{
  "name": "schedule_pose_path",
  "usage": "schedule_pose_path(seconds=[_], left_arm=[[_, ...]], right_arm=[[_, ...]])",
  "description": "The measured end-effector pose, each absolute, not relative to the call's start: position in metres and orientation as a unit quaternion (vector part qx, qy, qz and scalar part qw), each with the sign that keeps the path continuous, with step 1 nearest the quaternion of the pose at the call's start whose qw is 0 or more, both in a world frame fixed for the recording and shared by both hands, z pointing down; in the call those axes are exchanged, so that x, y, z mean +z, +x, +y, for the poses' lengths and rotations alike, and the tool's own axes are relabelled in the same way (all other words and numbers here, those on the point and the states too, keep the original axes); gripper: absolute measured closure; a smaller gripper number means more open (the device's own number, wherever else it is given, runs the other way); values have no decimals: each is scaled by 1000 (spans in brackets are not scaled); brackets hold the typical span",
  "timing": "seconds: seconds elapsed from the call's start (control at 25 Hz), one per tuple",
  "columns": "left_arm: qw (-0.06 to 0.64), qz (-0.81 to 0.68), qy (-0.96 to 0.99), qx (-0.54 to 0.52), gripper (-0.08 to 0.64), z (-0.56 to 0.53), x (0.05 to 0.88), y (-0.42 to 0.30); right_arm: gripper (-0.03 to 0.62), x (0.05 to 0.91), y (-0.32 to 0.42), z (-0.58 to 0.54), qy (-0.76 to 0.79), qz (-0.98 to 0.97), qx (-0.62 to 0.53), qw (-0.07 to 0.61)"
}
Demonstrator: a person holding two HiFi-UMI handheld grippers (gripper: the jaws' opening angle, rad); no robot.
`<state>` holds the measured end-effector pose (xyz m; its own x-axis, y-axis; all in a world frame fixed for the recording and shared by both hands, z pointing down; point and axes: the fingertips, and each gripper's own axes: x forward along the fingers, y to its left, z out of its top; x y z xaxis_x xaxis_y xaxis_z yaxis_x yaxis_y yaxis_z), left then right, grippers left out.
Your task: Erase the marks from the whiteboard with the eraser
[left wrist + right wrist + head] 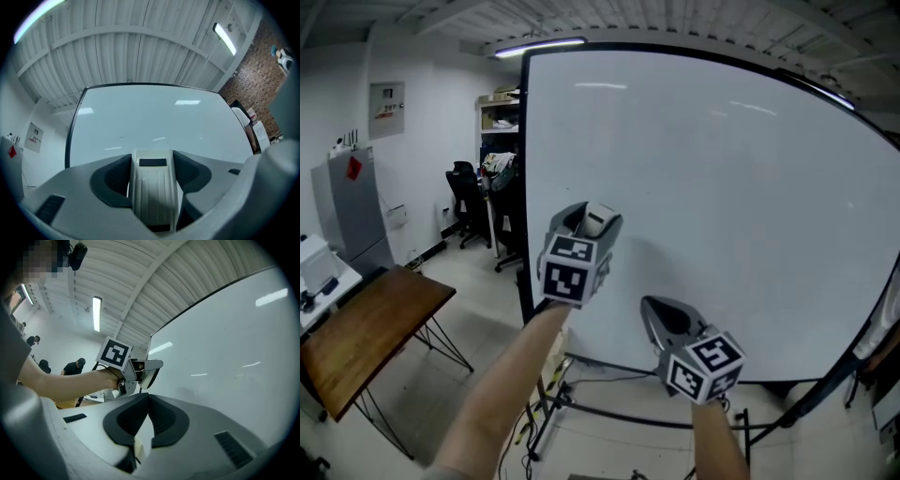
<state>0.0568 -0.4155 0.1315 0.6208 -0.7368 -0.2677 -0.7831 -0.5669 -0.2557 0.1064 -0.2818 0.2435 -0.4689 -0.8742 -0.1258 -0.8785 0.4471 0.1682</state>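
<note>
A big whiteboard (722,206) fills the head view, and its face looks almost clean. A faint grey smudge (187,392) shows in the right gripper view. My left gripper (592,217) is raised near the board's lower left and is shut on a white eraser (600,221). The left gripper view shows the ribbed eraser (152,187) clamped between the dark pads (110,180), facing the board (154,122). My right gripper (661,306) hangs lower and to the right, shut, with nothing between its jaws. It (147,397) looks towards the left gripper (145,369).
A wooden table (366,328) stands at the left, with a grey cabinet (352,202) behind it. Black office chairs (469,192) and a shelf (499,112) sit beyond the board's left edge. The board's stand legs (609,408) and cables run along the floor below. People (75,366) stand far off.
</note>
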Motion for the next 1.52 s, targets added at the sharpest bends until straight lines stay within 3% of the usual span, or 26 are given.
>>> schedule_pose_path(seconds=[0.92,1.52], left_arm=[[66,477,-876,24,288,-458,344,-66],[10,476,-879,31,288,-493,427,-64]], right_arm=[[603,324,28,-321,-444,895,23,-29],[603,364,38,-341,-454,889,-18,-50]])
